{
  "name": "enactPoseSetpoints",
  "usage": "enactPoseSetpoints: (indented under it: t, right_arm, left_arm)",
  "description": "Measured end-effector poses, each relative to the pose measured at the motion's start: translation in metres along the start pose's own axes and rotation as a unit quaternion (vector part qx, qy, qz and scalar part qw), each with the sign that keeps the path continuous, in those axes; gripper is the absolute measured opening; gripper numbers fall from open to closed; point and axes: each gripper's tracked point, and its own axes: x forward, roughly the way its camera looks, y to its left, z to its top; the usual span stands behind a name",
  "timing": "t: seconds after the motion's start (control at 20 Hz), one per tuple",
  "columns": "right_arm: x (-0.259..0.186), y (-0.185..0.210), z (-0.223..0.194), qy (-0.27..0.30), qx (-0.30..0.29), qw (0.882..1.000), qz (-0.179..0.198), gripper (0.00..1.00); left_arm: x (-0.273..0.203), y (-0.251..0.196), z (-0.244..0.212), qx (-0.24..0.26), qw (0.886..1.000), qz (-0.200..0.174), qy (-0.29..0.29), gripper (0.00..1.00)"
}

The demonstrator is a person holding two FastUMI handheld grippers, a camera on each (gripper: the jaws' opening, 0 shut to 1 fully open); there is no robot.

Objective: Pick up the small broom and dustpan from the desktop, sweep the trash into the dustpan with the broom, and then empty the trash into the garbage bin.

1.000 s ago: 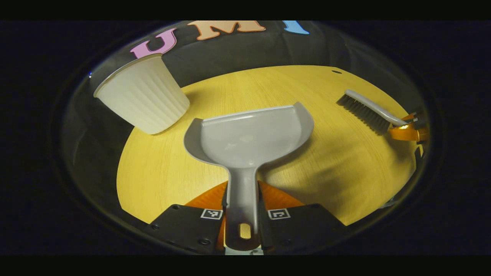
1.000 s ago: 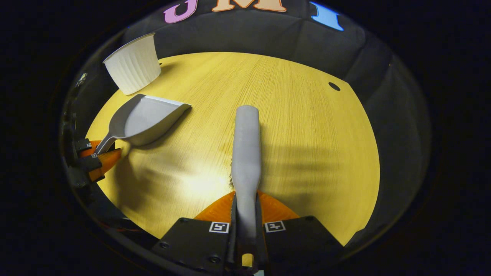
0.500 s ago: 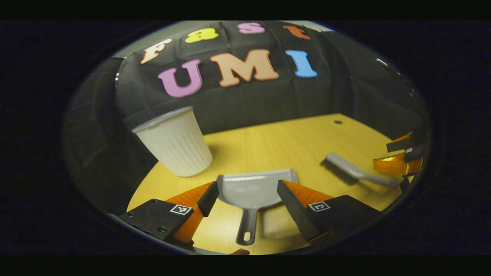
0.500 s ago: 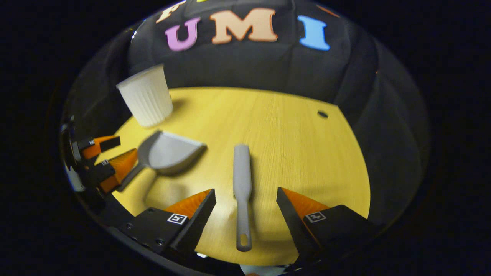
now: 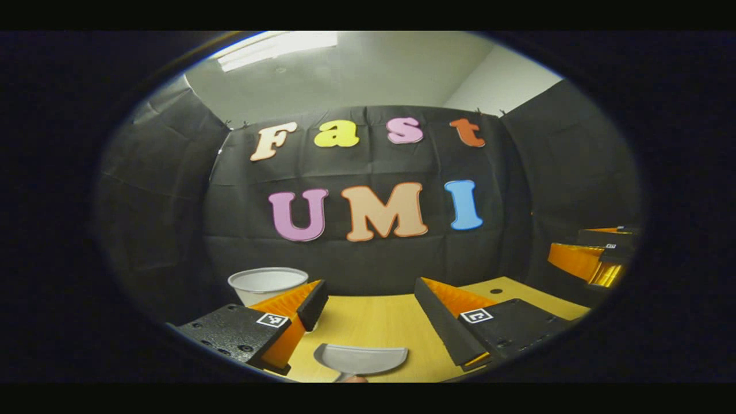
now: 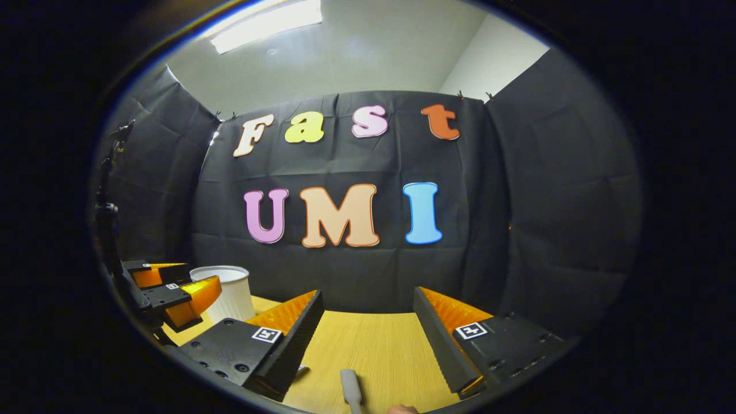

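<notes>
The grey dustpan (image 5: 361,359) lies on the yellow wooden desktop (image 5: 368,325), low in the left gripper view, below and ahead of my open left gripper (image 5: 368,299). The tip of the grey broom (image 6: 351,388) lies on the desktop (image 6: 374,339) at the bottom of the right gripper view, under my open right gripper (image 6: 367,310). Nothing sits between either pair of fingers. The white ribbed bin (image 5: 265,283) stands at the left; the bin (image 6: 227,290) is partly hidden behind the left gripper (image 6: 172,290) in the right gripper view. The right gripper (image 5: 592,256) appears at the right edge of the left gripper view.
Black cloth walls close the booth behind and on both sides. A pale ceiling with a light strip (image 6: 264,23) is overhead. A small dark hole (image 5: 495,291) marks the desktop's far right part.
Both grippers let go of the dustpan and broom, opened, then rose and tilted up, so the views swung from the desktop to the back wall and ceiling.
</notes>
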Motion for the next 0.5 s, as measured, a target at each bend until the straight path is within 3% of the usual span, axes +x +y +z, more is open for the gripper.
enactPoseSetpoints:
  t: [0.15, 0.35, 0.4, 0.5]
  right_arm:
    - [-0.005, 0.009, 0.007, -0.013, -0.007, 1.0, -0.015, 0.93]
    - [0.002, 0.023, 0.012, -0.017, -0.011, 1.0, -0.022, 0.93]
    - [0.0, 0.027, 0.015, -0.02, -0.009, 0.999, -0.023, 0.93]
    - [0.004, 0.033, 0.016, -0.026, -0.013, 0.999, -0.026, 0.93]
  left_arm:
    - [0.013, -0.002, 0.014, 0.025, 0.999, -0.023, -0.015, 0.93]
    - [0.016, 0.005, 0.014, 0.02, 0.999, -0.032, -0.023, 0.93]
    - [0.017, 0.011, 0.015, 0.019, 0.999, -0.032, -0.022, 0.99]
    - [0.021, 0.02, 0.014, 0.018, 0.999, -0.029, -0.02, 1.0]
